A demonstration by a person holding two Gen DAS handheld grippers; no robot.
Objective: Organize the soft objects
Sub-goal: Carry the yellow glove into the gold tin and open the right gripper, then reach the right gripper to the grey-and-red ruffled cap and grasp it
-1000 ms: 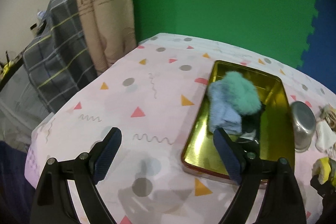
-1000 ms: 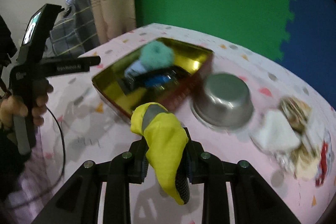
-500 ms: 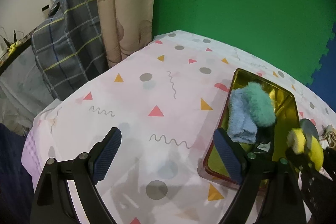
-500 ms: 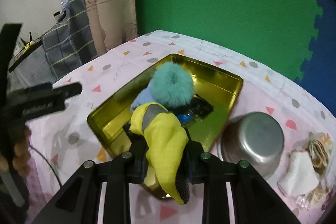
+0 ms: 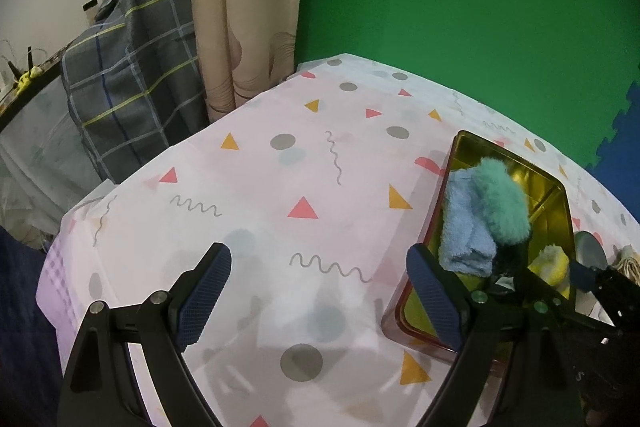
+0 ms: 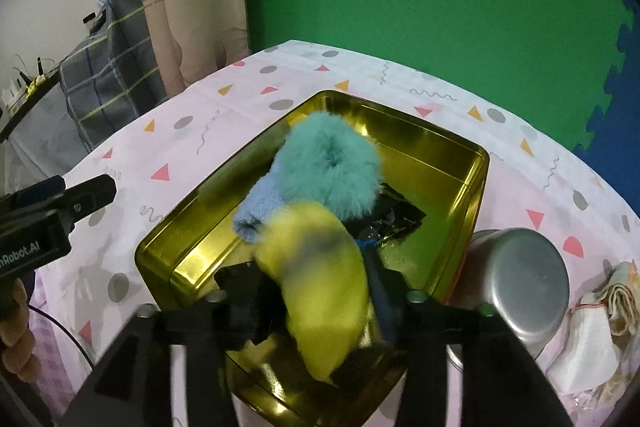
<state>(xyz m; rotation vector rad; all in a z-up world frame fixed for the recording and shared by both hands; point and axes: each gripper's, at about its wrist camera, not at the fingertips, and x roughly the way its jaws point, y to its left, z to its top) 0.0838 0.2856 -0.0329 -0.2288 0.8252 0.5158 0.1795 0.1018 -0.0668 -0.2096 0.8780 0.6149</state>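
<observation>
A gold tin tray point(image 6: 436, 143) holds a teal fluffy piece point(image 6: 328, 167), a folded light blue towel point(image 6: 260, 207) and a black packet point(image 6: 396, 215). My right gripper point(image 6: 316, 291) hangs over the tray's near end with its jaws spread wider than before, and a blurred yellow cloth point(image 6: 320, 279) sits between them, slipping down. My left gripper point(image 5: 320, 291) is open and empty over the tablecloth, left of the tray point(image 5: 560, 199). The yellow cloth point(image 5: 554, 263) and blue towel point(image 5: 464, 231) also show in the left wrist view.
An upturned steel bowl point(image 6: 520, 283) stands right of the tray, with white and beige cloths point(image 6: 596, 323) beyond it. The patterned pink tablecloth point(image 5: 280, 195) covers the table. A plaid-covered object point(image 5: 132, 79) and a curtain point(image 5: 244, 7) stand past the table's left edge.
My right gripper has moved over the tray and its jaws have spread, letting the yellow cloth slip. My left gripper has drifted left, away from the tray.
</observation>
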